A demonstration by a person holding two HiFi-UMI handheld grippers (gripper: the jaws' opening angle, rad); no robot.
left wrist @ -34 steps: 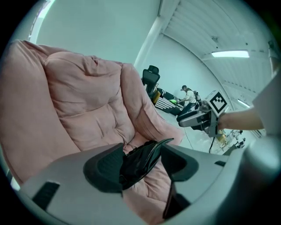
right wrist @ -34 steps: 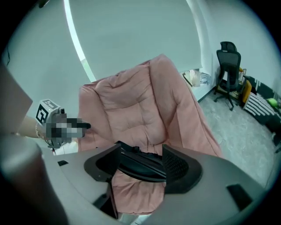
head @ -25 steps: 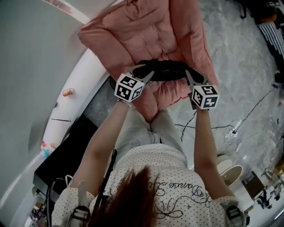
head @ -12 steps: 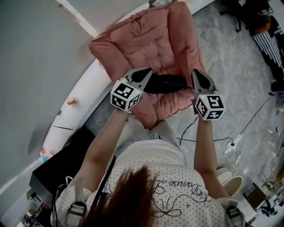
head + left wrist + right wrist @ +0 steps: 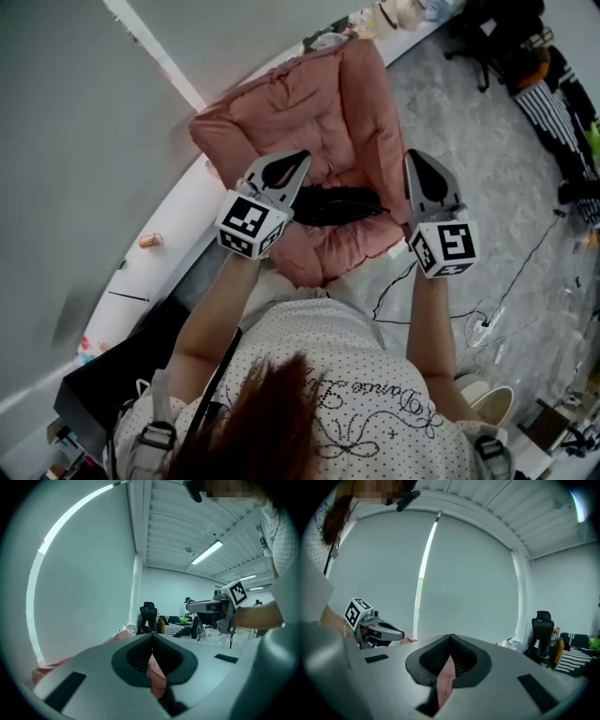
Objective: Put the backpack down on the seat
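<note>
The black backpack (image 5: 339, 202) lies on the front part of the pink quilted seat (image 5: 309, 98). My left gripper (image 5: 298, 158) hovers at the backpack's left end, jaws shut with nothing in them. My right gripper (image 5: 418, 156) hovers off the backpack's right end, also shut and empty. In the left gripper view the closed jaws (image 5: 151, 637) point across the room, with a strip of pink seat showing below them and the right gripper (image 5: 206, 605) opposite. The right gripper view shows its shut jaws (image 5: 450, 638) and the left gripper (image 5: 388, 631) in front of the wall.
A white curved ledge (image 5: 173, 230) runs along the grey wall at the left, with a small orange object (image 5: 148, 241) on it. Cables (image 5: 487, 319) trail over the marbled floor at the right. A black office chair (image 5: 148, 616) and clutter stand farther off.
Both grippers have closed and come away from the backpack's ends, lifting slightly outward. The backpack stays on the seat.
</note>
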